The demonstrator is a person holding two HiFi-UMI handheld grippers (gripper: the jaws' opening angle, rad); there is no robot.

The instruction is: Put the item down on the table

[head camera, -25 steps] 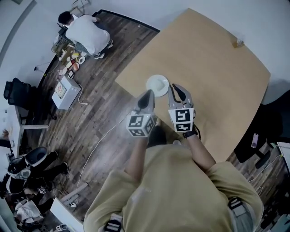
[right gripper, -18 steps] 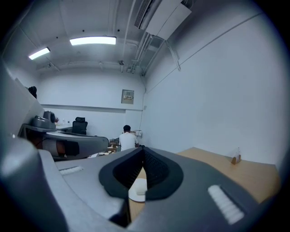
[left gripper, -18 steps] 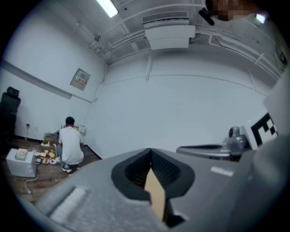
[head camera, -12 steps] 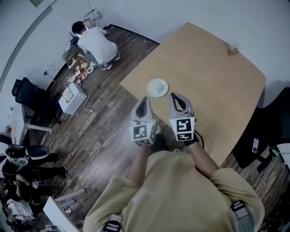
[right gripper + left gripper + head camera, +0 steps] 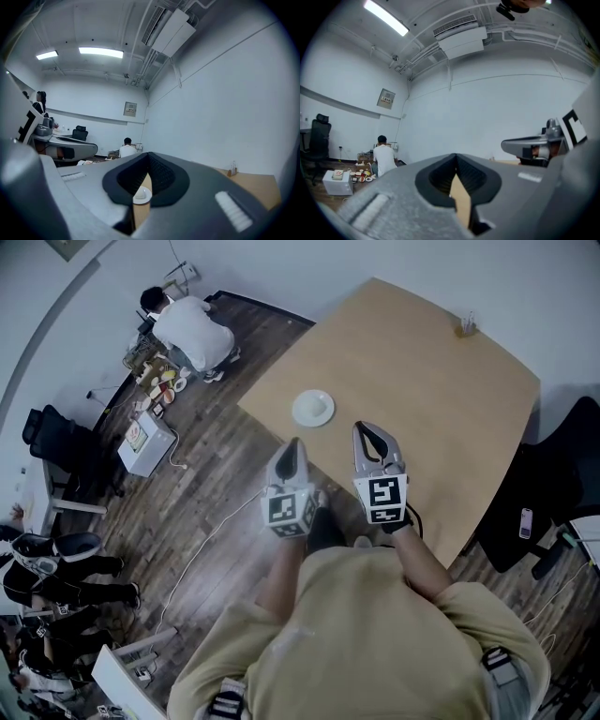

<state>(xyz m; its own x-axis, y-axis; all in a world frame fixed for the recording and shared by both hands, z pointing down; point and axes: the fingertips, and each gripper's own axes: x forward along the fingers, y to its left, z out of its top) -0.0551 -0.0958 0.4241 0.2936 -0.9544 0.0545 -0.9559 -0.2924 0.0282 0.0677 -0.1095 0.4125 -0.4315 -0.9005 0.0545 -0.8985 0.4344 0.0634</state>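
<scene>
A white plate [image 5: 312, 409] sits on the light wooden table [image 5: 441, 399] near its left corner, and nothing touches it. My left gripper [image 5: 295, 443] hovers just off the table's near edge, short of the plate, shut and empty. My right gripper [image 5: 368, 427] is over the table to the plate's right, also shut with nothing in it. In the right gripper view the plate [image 5: 142, 193] shows through the slit below the closed right gripper [image 5: 149, 154], with a small pale lump on it. In the left gripper view the closed left gripper [image 5: 456, 157] frames only a strip of table.
A small bottle-like object [image 5: 465, 327] stands at the table's far corner. A person in a white shirt [image 5: 192, 320] crouches on the wooden floor by several dishes. A black office chair [image 5: 562, 474] is at the table's right. A white box [image 5: 141, 442] and cables lie on the floor at left.
Both grippers have drawn back from the plate toward my body. The plate stays where it was on the table. Both grippers remain shut.
</scene>
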